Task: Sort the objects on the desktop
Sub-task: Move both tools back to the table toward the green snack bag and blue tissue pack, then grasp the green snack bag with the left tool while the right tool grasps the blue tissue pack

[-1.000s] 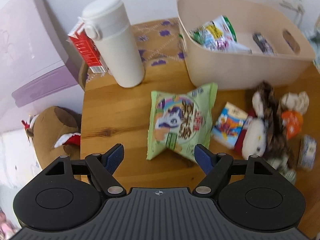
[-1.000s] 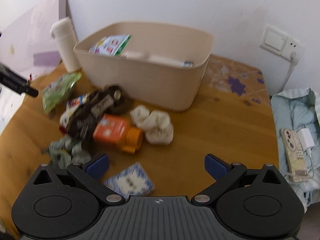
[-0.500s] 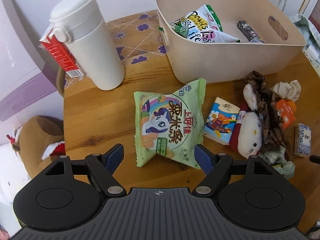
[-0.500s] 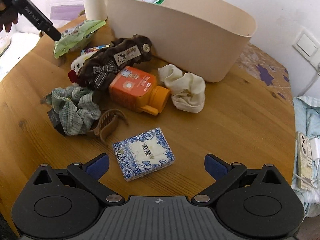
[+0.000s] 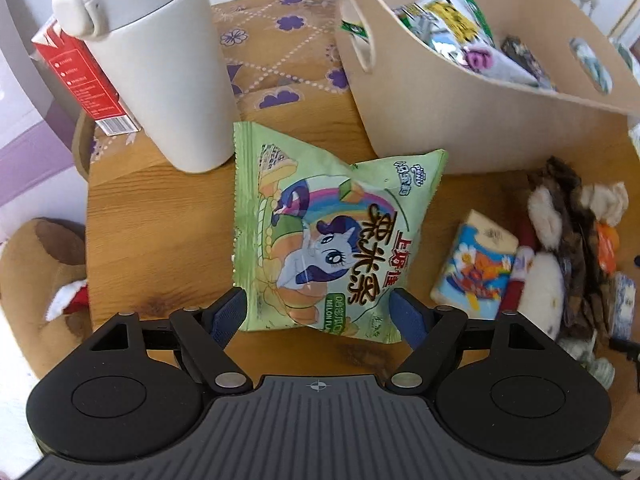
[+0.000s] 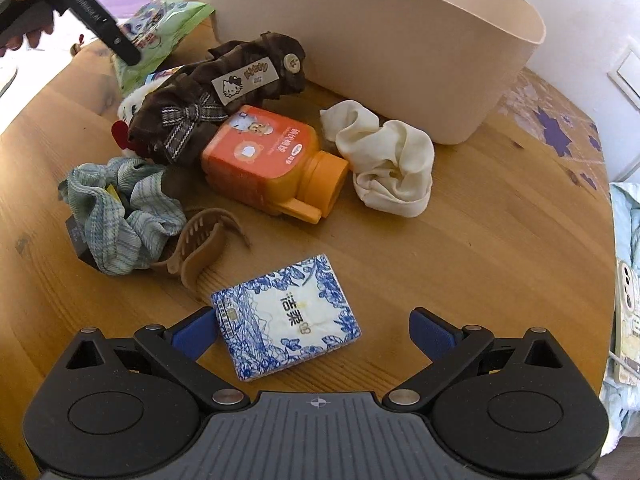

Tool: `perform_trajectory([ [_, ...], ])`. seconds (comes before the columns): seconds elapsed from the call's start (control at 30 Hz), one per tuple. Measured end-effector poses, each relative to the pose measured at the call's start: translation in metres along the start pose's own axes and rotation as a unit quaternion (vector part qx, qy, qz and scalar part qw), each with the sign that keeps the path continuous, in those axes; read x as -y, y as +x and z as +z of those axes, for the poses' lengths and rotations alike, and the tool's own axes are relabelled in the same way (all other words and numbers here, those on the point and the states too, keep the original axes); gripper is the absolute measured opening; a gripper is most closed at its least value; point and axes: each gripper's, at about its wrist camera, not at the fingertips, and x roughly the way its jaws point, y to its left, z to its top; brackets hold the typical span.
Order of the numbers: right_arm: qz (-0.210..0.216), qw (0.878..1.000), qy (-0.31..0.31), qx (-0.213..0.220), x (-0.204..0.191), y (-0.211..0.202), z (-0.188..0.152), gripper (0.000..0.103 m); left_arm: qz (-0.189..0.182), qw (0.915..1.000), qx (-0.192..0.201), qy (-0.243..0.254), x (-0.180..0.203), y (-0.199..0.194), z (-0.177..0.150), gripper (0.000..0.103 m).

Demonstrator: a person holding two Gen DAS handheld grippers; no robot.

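Observation:
My left gripper is open, its blue fingers on either side of the near end of a green pony snack bag lying flat on the wooden table. My right gripper is open around the near part of a blue-and-white tissue pack. A beige bin behind the bag holds snack packets; it also shows in the right wrist view. The left gripper appears at the top left of the right wrist view, over the snack bag.
A white thermos and red carton stand at the back left. An orange bottle, brown scrunchie, cream scrunchie, green scrunchie, brown hair claw and small colourful tissue pack lie between the grippers.
Both grippers have moved forward and lower. The snack bag now lies between the left fingers, and the tissue pack between the right fingers. Both stay open.

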Motion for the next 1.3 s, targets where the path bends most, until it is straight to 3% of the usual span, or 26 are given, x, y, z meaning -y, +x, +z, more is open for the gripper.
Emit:
perform_trajectory([
  [0.2,0.001,1.000,0.003,0.002,0.000,0.002,0.000,0.103,-0.020,0.9998,0.000,0.011,-0.007,0.017,0.010,0.087],
  [0.43,0.007,1.000,0.011,0.008,0.001,0.000,-0.005,0.103,-0.003,0.9985,0.006,0.054,0.005,0.034,0.024,0.095],
  [0.63,0.024,0.999,0.021,0.029,0.005,-0.006,-0.012,0.086,0.017,0.9959,0.032,0.082,0.019,0.039,0.026,0.097],
  [0.73,0.028,0.999,0.020,0.038,0.007,-0.010,-0.013,0.069,0.015,0.9956,0.040,0.083,0.018,0.036,0.024,0.089],
  [0.77,0.028,0.999,0.021,0.041,0.007,-0.012,-0.013,0.061,0.015,0.9955,0.044,0.082,0.019,0.036,0.022,0.081],
  [1.07,0.032,0.999,0.019,0.033,0.007,-0.020,-0.022,0.061,0.026,0.9940,0.048,0.095,0.022,0.025,0.014,0.050],
  [1.3,0.027,0.998,0.031,0.037,0.011,-0.035,-0.039,0.061,0.017,0.9949,0.048,0.087,0.019,0.013,0.001,0.045],
])
